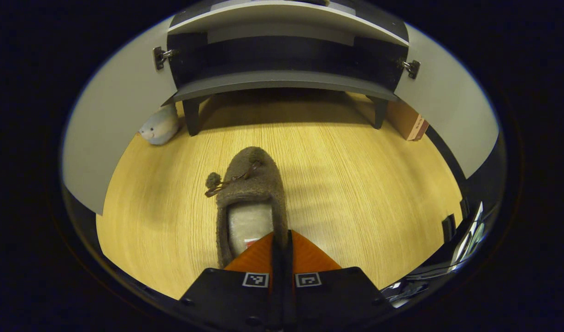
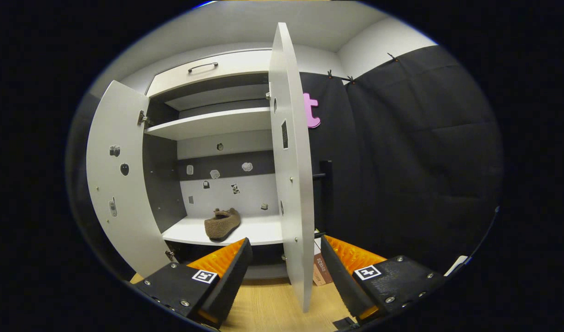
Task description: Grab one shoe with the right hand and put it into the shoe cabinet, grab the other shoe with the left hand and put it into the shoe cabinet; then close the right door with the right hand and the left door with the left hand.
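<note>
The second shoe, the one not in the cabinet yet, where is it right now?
In the left gripper view the second shoe lies on the wooden floor, toe toward the shoe cabinet, its heel wall between the left hand-held gripper fingers.

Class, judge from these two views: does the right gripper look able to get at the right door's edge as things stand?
Probably yes. The right gripper is open, and the right door stands edge-on between its fingers with nothing in between. One shoe already lies inside on the shelf.

Open right door edge-on between the right gripper's spread fingers.
</note>
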Tool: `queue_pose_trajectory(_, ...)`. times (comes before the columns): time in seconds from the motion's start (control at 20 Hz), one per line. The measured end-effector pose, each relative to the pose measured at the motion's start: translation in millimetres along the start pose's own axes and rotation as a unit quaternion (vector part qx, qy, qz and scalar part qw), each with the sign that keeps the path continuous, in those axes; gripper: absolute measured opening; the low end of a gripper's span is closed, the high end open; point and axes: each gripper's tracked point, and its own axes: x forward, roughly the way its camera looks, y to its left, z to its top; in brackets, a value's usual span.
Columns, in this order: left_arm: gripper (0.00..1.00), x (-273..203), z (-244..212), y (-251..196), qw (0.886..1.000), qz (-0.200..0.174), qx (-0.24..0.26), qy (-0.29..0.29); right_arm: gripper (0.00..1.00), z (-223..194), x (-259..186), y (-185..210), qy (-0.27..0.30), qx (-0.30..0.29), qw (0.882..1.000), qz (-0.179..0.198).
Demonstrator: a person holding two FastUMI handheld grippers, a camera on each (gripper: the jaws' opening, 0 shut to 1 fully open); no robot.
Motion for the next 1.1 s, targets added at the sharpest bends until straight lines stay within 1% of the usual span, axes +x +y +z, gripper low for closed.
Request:
queue_pose_trajectory(0.1,0.06,-3,11,-1,1.000,-0.007,-0.008,-0.004,0.93,-2,0,3,0.002,0.003,1.000,0.005)
queue_pose_trajectory(0.15,0.07,-6,21,-3,1.000,-0.007,-0.010,-0.008,0.93,-4,1,4,0.003,0.004,1.000,0.008)
queue_pose_trajectory(0.25,0.07,-17,39,-15,1.000,-0.007,-0.012,-0.022,0.92,-6,0,8,0.003,0.006,1.000,0.013)
queue_pose_trajectory(0.35,0.07,-37,57,-25,0.999,-0.012,-0.005,-0.044,0.93,-7,1,10,0.003,0.007,1.000,0.017)
queue_pose_trajectory(0.45,0.07,-63,74,-30,0.997,-0.012,0.017,-0.071,0.93,-10,1,17,0.005,0.010,1.000,0.023)
queue_pose_trajectory(0.6,0.07,-105,115,-35,0.990,0.006,0.062,-0.124,0.92,-9,1,24,0.004,0.015,0.999,0.031)
queue_pose_trajectory(0.7,0.07,-129,146,-33,0.984,0.015,0.082,-0.156,0.92,-9,0,27,0.002,0.016,0.999,0.035)
queue_pose_trajectory(0.85,0.07,-164,191,-39,0.978,0.002,0.077,-0.192,0.92,-5,-2,28,-0.002,0.019,0.999,0.035)
queue_pose_trajectory(0.95,0.07,-185,229,-34,0.974,0.004,0.075,-0.211,0.92,-3,-3,24,-0.004,0.023,0.999,0.032)
queue_pose_trajectory(1.1,0.07,-201,278,-31,0.965,0.010,0.096,-0.246,0.92,4,-5,14,-0.010,0.029,0.999,0.022)
